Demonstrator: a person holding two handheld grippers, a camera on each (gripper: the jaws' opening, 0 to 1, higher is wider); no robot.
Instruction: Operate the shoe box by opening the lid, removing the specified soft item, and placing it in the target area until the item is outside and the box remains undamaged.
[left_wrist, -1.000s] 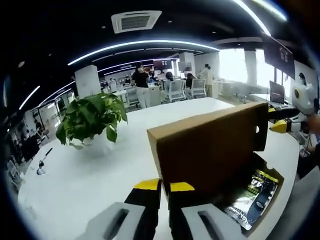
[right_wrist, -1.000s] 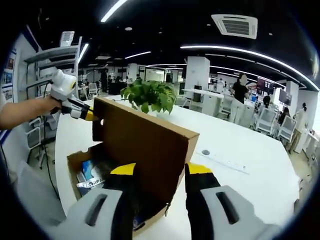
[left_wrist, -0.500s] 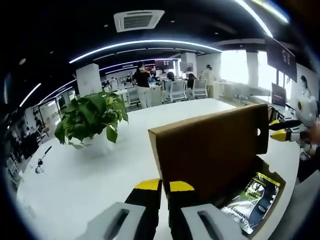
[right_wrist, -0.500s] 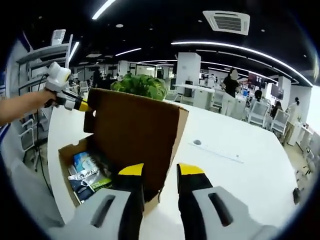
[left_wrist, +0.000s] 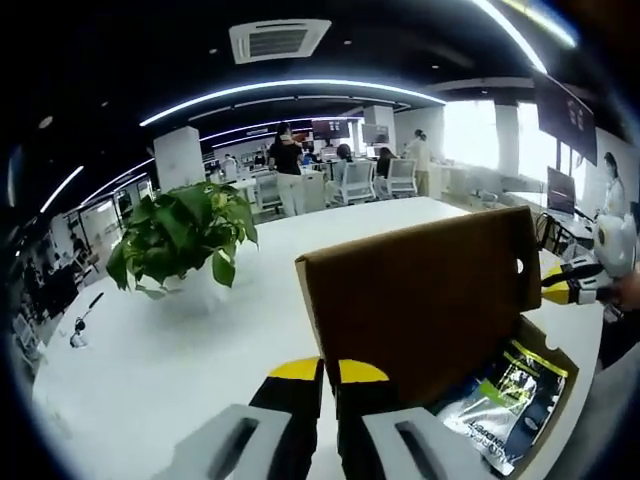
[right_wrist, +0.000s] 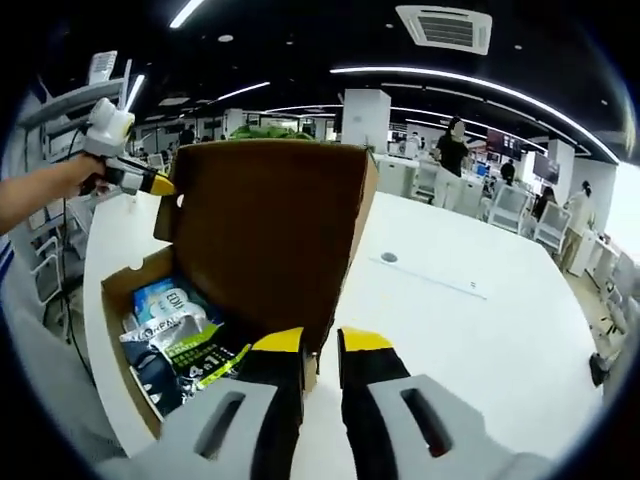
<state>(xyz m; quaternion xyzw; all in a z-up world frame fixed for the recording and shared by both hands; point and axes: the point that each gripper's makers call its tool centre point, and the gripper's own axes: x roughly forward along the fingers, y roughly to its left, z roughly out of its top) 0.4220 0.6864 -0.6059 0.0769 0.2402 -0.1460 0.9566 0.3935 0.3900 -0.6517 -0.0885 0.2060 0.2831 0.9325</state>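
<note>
My left gripper (left_wrist: 330, 372) has its jaws nearly closed on the lid's (left_wrist: 420, 290) corner edge; my right gripper (right_wrist: 318, 342), jaws almost together, pinches the opposite edge. The packets (right_wrist: 170, 335) lie inside the box (right_wrist: 110, 340) on the table (right_wrist: 470, 340). They look soft, light and slippery, so I'd pinch a crinkled edge.

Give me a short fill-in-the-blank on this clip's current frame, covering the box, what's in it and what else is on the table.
1. The lid of the cardboard shoe box stands ____.
2. Inside the box lie several soft ____.
3. On the white table beyond the box stands a potted ____.
4. The left tongs and right tongs both have ____ tips.

Missing words: open; packets; plant; yellow
</note>
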